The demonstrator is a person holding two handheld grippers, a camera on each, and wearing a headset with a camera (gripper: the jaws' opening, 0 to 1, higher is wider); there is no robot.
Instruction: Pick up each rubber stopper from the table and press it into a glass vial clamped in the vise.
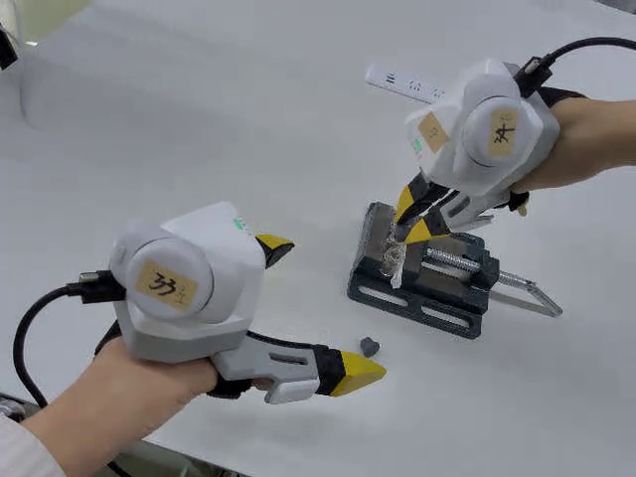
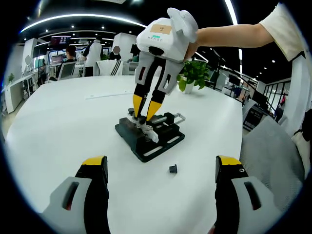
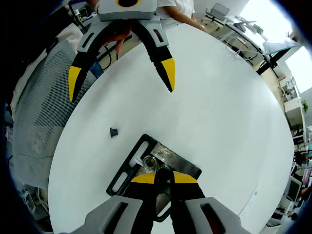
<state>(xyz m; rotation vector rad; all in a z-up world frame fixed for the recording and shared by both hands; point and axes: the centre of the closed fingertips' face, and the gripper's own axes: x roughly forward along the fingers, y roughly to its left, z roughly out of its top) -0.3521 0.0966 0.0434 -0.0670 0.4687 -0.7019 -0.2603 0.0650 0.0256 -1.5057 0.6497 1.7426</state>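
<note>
The glass vial point(image 1: 393, 260) stands clamped in the vise point(image 1: 422, 283) on the white table point(image 1: 199, 119). It is clear and small, so its mouth is hard to make out in the head view, where the tips of the right gripper point(image 1: 415, 224) cover its top. In the right gripper view, that gripper's fingers point(image 3: 144, 178) are drawn almost together over the vise. A small dark round thing between them looks like a held stopper point(image 3: 163, 171), though the tips hide most of it. It sits just beside the vial's rim, and I cannot tell whether it touches the glass. A loose stopper point(image 1: 369, 347) lies on the table near the vise, on the side towards the left gripper point(image 1: 328, 306). This gripper's fingers are spread wide and hold nothing. In the left gripper view, the loose stopper lies between the two fingers and just ahead of them, touching neither. The vise's far side is cut off behind the right gripper's body.
</note>
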